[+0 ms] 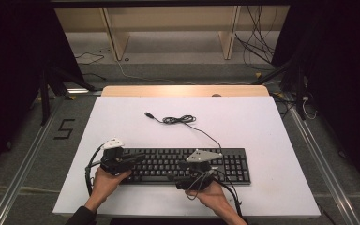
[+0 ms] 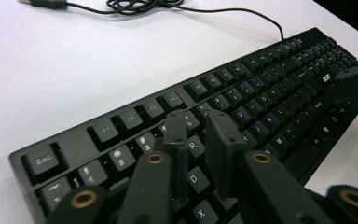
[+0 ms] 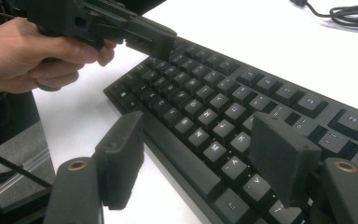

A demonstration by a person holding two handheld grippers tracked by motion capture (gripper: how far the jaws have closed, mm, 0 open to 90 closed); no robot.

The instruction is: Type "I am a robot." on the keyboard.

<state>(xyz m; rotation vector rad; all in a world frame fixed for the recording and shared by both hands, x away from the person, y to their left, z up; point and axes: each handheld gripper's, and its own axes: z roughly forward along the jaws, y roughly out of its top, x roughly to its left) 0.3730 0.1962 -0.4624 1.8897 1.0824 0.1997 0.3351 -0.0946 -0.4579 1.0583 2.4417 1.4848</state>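
A black keyboard lies across the near half of the white table top. My left gripper hovers over the keyboard's left end; in the left gripper view its jaws stand almost together above the letter keys, a narrow gap between them and nothing in it. My right gripper is open at the keyboard's front edge. In the right gripper view one jaw hangs over the bare table and the other over the keys, neither pressing. The left hand and its gripper show farther off.
The keyboard's thin black cable runs to a loose coil and a USB plug at mid-table. Beyond the far wooden edge are grey floor, cables and dark stands on both sides.
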